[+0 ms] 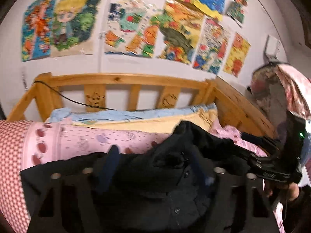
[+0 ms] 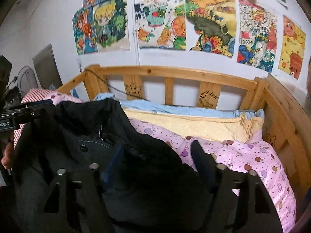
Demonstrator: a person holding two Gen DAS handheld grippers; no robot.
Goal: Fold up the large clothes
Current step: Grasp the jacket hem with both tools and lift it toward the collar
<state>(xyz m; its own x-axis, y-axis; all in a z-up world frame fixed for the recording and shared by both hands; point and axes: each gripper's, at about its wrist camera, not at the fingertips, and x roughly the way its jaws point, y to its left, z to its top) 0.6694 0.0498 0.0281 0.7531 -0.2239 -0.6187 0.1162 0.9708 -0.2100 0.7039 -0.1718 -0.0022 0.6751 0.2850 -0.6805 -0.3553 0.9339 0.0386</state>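
A black jacket with buttons and a zip lies bunched over the pink bedding, close under both cameras. My left gripper has its fingers wide apart, with jacket cloth heaped between them. In the right wrist view the right gripper also stands wide, with the jacket filling the gap and draped over its left finger. Each gripper shows in the other's view: the right one at the jacket's right end, the left one at its left end by the collar.
The pink patterned quilt covers a wooden bed with a slatted rail along the wall. Yellow and blue bedding lies behind it. A black cable hangs over the rail. Drawings cover the wall. A hand holds the left gripper.
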